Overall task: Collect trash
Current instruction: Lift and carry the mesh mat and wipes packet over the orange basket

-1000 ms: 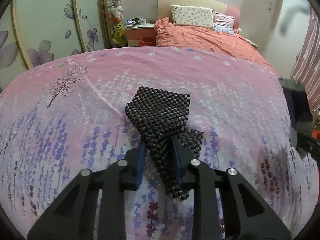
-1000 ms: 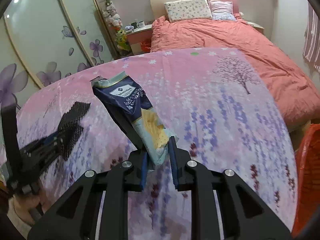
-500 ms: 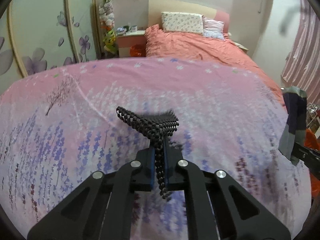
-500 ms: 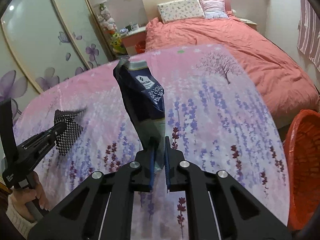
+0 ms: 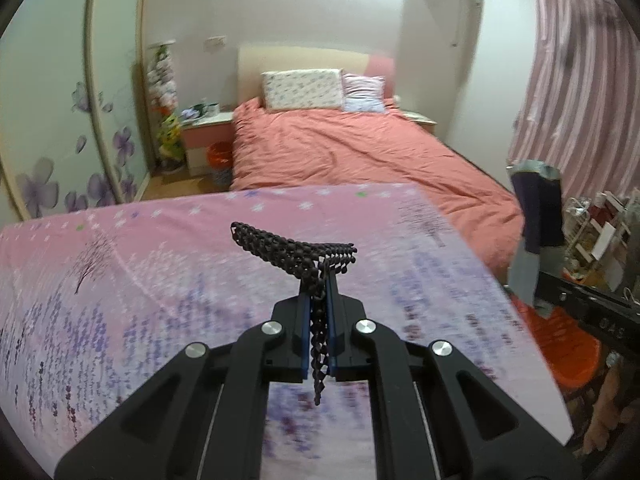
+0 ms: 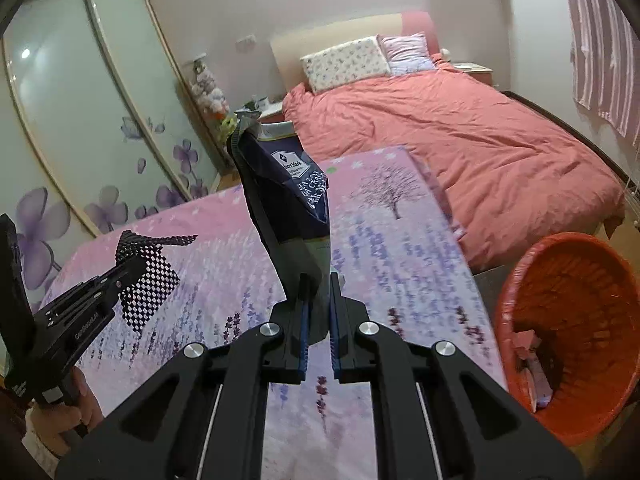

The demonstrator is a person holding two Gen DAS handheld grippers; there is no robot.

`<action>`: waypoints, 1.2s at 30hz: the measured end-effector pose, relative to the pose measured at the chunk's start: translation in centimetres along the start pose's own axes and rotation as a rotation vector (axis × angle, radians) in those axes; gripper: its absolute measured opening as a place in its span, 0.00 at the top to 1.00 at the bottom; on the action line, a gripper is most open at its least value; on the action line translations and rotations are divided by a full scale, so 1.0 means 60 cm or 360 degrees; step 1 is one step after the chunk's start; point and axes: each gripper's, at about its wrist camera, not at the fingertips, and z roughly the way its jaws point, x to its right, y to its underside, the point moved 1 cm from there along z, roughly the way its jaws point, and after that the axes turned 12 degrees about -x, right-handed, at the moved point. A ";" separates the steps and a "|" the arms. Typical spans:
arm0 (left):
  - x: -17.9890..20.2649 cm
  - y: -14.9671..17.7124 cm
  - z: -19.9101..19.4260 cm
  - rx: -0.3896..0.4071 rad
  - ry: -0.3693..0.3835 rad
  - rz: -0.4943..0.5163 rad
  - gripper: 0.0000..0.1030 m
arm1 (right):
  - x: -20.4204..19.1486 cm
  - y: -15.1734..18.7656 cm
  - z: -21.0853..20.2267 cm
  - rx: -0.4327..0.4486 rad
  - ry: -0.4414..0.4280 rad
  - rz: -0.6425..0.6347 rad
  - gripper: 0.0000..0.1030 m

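Bedroom: mesh (black) between fingers

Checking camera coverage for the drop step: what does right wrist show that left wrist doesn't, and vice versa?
Right wrist only: the inside of the orange basket, with some scraps at the bottom, and the hand holding the left gripper.

Left wrist only: the cluttered rack under the striped curtain.

Both: the lavender-print cover, the far bed, the black mesh piece clamped in the left gripper, the dark snack bag clamped in the right gripper.
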 end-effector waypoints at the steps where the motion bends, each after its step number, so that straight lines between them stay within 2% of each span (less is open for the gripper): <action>1: 0.017 -0.002 -0.007 0.0012 0.0014 0.0022 0.92 | 0.005 0.004 -0.007 0.0012 0.0001 0.0009 0.92; 10: 0.146 -0.009 -0.039 0.0059 0.0137 0.0196 0.92 | 0.085 0.022 -0.061 0.0101 0.0049 0.0134 0.92; 20: 0.305 -0.002 -0.026 0.0030 0.0338 0.0387 0.92 | 0.214 0.051 -0.091 0.0139 0.0160 0.0324 0.92; 27: 0.442 0.018 0.014 -0.0054 0.0516 0.0521 0.92 | 0.297 0.068 -0.089 0.0104 0.0258 0.0481 0.92; 32: 0.521 0.024 0.057 -0.0136 0.0590 0.0584 0.92 | 0.346 0.073 -0.074 0.0058 0.0314 0.0563 0.91; 33: 0.531 0.028 0.065 -0.0151 0.0593 0.0598 0.91 | 0.356 0.074 -0.070 0.0046 0.0330 0.0576 0.88; 35: 0.549 0.031 0.083 -0.0176 0.0582 0.0610 0.87 | 0.368 0.077 -0.064 0.0031 0.0349 0.0598 0.87; 36: 0.555 0.035 0.094 -0.0195 0.0575 0.0613 0.80 | 0.373 0.077 -0.060 0.0017 0.0352 0.0606 0.82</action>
